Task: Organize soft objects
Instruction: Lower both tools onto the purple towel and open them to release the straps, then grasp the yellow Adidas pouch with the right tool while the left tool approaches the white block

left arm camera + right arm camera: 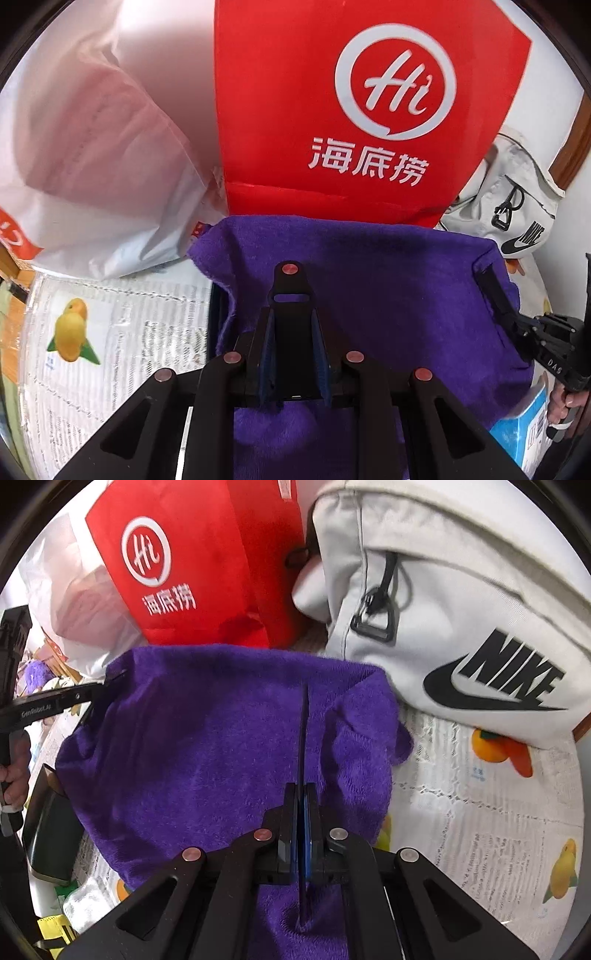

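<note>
Object of task: purple fleecy towel (207, 738), soft terry cloth, draped in a hanging sheet between both tools, lower part trailing toward the counter.
Support: counter under a white lace-pattern cover printed with orange fruit (461, 812).
Left tool (291, 291): jaws nearly together, narrow gap only, purple cloth gathered at and below the fingers; seen from the right wrist view pinching the towel's upper left corner, so judged closed on that corner.
Right tool (304, 716): fingers pressed fully together, blue pads (303, 827) meeting edge to edge, cloth bunched at the tip; seen from the left wrist view clamped on the towel's upper right corner.
Position of towel relative to tools: top edge stretched between the two tips, body of cloth falling in front of and beneath both.
Surroundings: red paper bag with white round logo (332, 110) upright just behind the towel; white translucent plastic bag (110, 166) to its left; pale grey canvas bag with black swoosh logo (461, 627) to its right.
Progress (judged): towel picked up and spread by two corners; folding or placing not yet done; final resting place not evident.
</note>
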`<state>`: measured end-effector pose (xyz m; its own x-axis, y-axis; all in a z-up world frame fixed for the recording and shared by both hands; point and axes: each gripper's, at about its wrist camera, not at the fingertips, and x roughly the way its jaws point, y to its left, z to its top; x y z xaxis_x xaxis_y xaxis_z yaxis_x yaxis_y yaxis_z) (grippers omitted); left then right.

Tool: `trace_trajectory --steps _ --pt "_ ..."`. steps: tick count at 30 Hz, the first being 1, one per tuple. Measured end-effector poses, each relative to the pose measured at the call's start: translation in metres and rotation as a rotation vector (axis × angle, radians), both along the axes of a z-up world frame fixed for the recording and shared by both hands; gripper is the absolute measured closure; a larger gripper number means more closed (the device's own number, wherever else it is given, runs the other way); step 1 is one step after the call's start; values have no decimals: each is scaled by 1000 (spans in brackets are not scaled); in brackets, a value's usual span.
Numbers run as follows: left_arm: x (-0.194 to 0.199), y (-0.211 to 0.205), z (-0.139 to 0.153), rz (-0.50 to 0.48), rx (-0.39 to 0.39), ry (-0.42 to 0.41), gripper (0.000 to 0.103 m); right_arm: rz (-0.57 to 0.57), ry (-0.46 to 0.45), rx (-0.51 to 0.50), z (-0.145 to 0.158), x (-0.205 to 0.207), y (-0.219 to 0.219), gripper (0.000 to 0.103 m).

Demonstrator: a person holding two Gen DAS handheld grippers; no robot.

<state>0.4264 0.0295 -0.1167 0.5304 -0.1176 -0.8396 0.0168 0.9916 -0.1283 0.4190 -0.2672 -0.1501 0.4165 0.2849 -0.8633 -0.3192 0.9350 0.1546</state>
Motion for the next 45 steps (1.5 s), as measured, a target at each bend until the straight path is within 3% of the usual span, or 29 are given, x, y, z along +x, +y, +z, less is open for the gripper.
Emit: trace_trajectory --steps 8,11,14,15,19,28,32,38,45 --pt "13 -1 -11 2 -31 52 82 10 33 12 -9 5 -1 99" --pt "12 0 -12 7 -53 55 82 21 25 4 -5 3 -1 94" --pt "9 2 -9 18 -46 65 63 23 7 5 2 -4 1 73" --pt "9 3 -8 22 -41 60 62 19 -6 1 6 -7 1 63" --pt "-7 6 6 27 -28 38 62 -6 -60 -1 26 -28 1 52" --pt "-79 16 46 57 18 -56 62 -46 -117 45 67 -98 7 52" --pt "-121 27 56 69 -5 -61 61 -7 -152 39 81 -141 26 41" --pt "-173 36 47 94 -12 -34 57 88 -188 89 91 -211 55 19" --pt "-222 49 28 113 -52 -15 54 246 -146 70 66 -250 105 17"
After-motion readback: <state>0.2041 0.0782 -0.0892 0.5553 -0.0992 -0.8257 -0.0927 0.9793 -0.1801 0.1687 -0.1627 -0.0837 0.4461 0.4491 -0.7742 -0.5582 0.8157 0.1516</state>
